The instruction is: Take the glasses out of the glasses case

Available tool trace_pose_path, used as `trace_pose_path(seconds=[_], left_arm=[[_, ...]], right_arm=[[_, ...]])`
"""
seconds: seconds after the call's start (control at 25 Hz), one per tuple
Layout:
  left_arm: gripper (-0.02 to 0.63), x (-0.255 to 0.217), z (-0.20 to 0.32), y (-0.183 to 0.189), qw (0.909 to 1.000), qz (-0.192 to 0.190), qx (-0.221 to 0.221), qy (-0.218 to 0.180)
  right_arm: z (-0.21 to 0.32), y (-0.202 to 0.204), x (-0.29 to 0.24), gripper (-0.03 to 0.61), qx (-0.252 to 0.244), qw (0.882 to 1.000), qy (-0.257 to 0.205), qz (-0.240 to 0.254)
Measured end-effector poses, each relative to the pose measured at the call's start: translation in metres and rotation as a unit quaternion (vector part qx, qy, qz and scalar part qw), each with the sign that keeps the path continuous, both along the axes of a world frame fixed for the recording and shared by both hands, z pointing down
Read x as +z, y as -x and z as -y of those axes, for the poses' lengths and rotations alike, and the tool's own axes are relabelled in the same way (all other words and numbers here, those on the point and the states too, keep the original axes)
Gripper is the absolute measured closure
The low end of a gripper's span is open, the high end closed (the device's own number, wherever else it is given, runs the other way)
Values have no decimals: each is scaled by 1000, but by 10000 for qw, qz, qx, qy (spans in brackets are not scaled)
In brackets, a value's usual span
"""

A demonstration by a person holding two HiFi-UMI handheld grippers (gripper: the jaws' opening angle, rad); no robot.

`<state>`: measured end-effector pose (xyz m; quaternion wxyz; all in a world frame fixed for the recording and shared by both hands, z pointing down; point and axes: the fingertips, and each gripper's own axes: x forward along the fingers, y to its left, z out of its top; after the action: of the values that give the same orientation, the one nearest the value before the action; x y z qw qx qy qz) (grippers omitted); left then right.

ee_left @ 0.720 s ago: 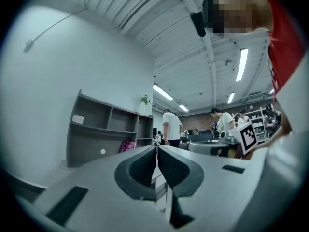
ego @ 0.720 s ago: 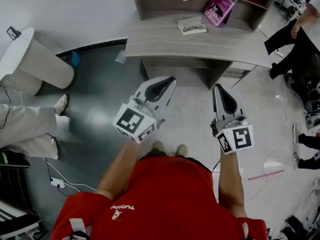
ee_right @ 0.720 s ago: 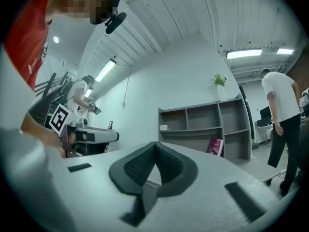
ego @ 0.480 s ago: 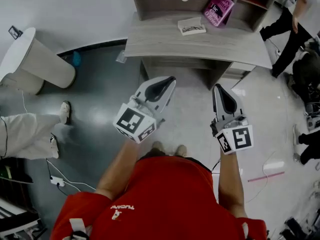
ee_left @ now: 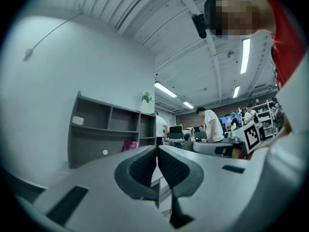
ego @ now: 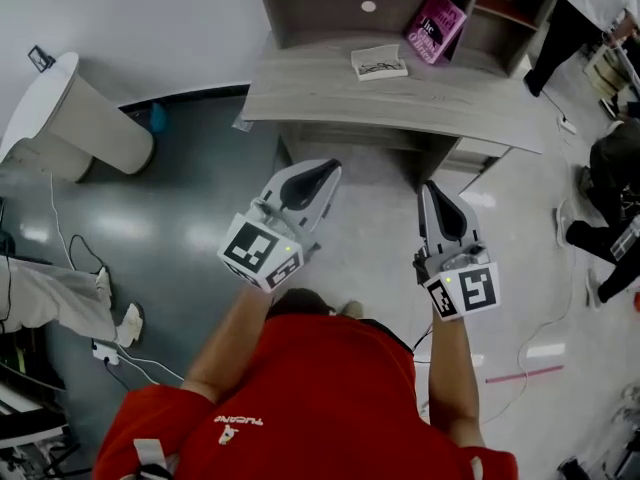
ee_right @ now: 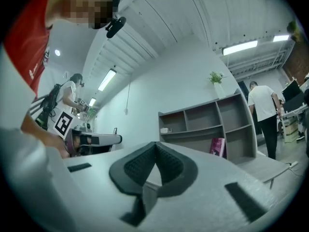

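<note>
Both jaws closed and empty, left gripper (ego: 326, 169) beside right gripper (ego: 428, 188); glasses case (ego: 379, 63) sits on desk (ego: 470, 96) at 12 o'clock.

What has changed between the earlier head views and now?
A bystander in white trousers stepped toward lower left; another at upper right walked away toward the top. Both hand-held grippers, left and right, stay shut and empty, short of the desk; the glasses case lies untouched.

Bright overhd lighting; fisheye edges w/ vignette
</note>
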<state>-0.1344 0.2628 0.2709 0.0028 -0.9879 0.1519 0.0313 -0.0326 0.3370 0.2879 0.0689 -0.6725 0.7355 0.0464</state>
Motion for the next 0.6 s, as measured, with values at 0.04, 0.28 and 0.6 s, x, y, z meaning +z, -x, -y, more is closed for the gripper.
trace_pose_path(seconds=[0.04, 0.28, 0.6], left_arm=[[598, 0, 2, -3, 10000, 25, -34, -20], [598, 1, 22, -16, 9998, 62, -194, -31], [598, 9, 104, -55, 9997, -123, -224, -57]], right_arm=[[1, -5, 1, 574, -25, 10000, 2, 4], [19, -34, 2, 574, -99, 9999, 13, -12], [101, -65, 3, 574, -287, 9984, 197, -451]])
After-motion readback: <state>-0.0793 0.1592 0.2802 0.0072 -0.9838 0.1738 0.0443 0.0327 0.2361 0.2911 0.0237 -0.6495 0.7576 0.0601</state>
